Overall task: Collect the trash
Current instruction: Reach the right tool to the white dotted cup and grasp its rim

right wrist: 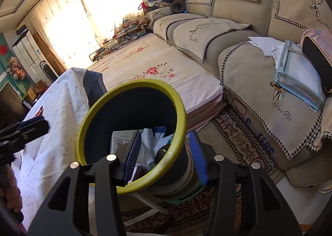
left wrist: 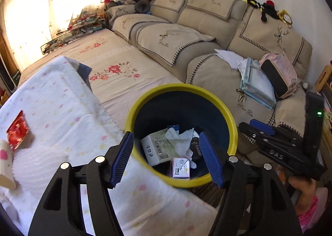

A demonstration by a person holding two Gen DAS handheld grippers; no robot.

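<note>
The right gripper [right wrist: 164, 153] clamps the bin [right wrist: 132, 88] rim at the table's [left wrist: 51, 95] edge (steadying it); the left gripper [left wrist: 166, 157] hangs above, jaws apart, empty.

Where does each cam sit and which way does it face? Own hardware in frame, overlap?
Left wrist: on the left gripper, angled down into the yellow-rimmed bin beside the covered table; open fingers, plus the right gripper and a hand.
Right wrist: on the right gripper, angled down, fingers astride the bin's rim; left gripper at left edge.
Shared: bin, table, sofa, floral bedding.
</note>
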